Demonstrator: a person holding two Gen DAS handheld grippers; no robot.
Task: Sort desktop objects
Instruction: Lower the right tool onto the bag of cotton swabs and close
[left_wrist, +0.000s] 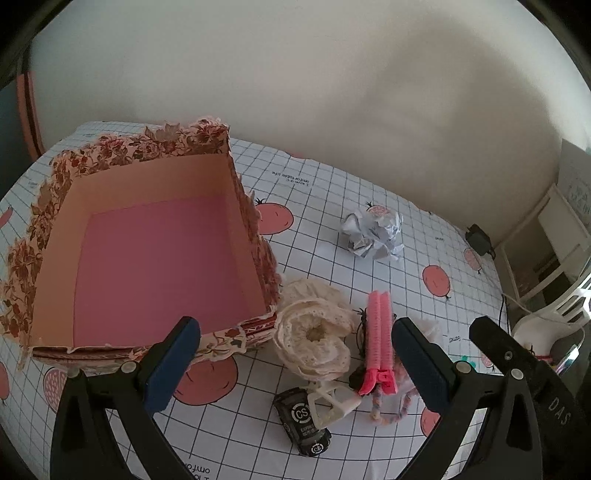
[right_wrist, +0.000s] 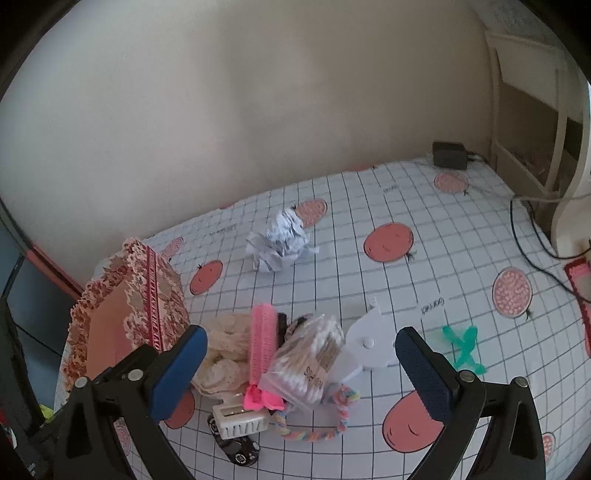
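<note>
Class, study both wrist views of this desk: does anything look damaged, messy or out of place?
Yes. A crumpled paper ball lies alone on the tablecloth, looking like rubbish. The floral box has ragged, torn rims and nothing visible inside, while the hair roller, lace scrunchie and toy car lie jumbled beside it.

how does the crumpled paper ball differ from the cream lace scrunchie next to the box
The paper ball is white with grey print and sharp creases; the scrunchie is cream, soft and ruffled. The paper ball lies alone on the tablecloth, apart from everything; the scrunchie sits in the pile, against the box and beside the pink hair clip. Both lie outside the box.
</note>
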